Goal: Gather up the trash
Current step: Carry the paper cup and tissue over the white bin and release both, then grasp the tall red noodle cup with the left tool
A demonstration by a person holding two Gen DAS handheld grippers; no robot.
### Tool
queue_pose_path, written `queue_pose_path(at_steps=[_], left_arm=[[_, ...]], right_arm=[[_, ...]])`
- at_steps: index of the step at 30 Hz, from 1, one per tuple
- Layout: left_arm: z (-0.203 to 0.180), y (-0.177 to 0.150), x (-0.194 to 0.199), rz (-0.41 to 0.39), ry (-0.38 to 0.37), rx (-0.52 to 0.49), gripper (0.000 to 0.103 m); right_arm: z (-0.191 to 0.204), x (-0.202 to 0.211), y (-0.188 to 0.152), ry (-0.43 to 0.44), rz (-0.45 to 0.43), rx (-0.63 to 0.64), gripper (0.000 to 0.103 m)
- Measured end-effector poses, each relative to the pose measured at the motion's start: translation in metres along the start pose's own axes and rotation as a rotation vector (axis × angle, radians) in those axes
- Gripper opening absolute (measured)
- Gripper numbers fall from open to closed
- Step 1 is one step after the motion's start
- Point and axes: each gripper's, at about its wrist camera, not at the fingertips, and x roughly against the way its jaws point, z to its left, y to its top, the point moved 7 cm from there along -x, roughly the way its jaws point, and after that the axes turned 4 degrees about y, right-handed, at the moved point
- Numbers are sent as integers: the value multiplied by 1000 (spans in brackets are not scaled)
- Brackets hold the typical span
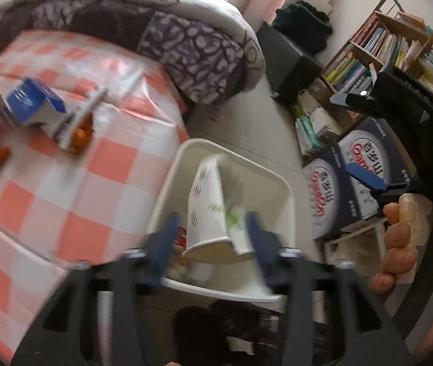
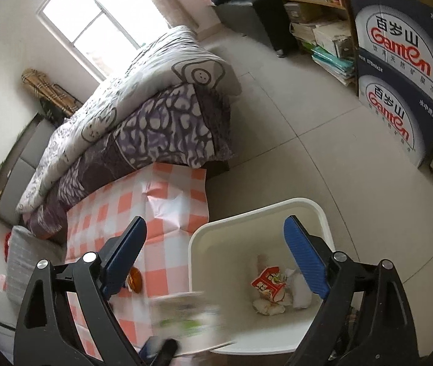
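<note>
On the table (image 1: 73, 183) under its orange-and-white checked plastic cloth, left of the white rectangular plastic bin (image 1: 280, 183), lie a blue-and-grey carton (image 1: 34, 108) and orange scraps (image 1: 79, 135). The left gripper (image 1: 211, 239) is over the bin, fingers (image 1: 163, 244) apart, a blurred white paper cup with green print (image 1: 213, 213) loose between them. The right gripper (image 2: 216, 259), fingers spread and empty, hangs over the bin, where a red snack box (image 2: 268, 283) lies.

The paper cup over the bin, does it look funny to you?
Yes. The paper cup is tilted, rim down, between the left gripper's open fingers above the white bin, blurred as if dropping. Its rim looks crumpled on one side.
</note>
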Motion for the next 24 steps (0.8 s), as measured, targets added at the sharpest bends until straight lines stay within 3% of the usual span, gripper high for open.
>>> queue_pose_path(at_steps=[1,6,10,18,21,24], left_arm=[[2,0,-1,-2,-1,4,69],[22,4,3,-9,49,27,70],[57,11,13,-38,176,41,73],[166,30,32,-49,423,200,75],[214,40,41,-44,455,309,75],[249,49,47,-49,503,352,75]], right_arm=[[0,-1,-1,0,3,-3,88],[7,-5,-6,16,23,6,89],[19,-11,-15,24,46,49,90],[46,-29,-43,55,139,110,90],[57,-35,-50,63,164,138,91],[66,-39,-56,72,180,154,92]])
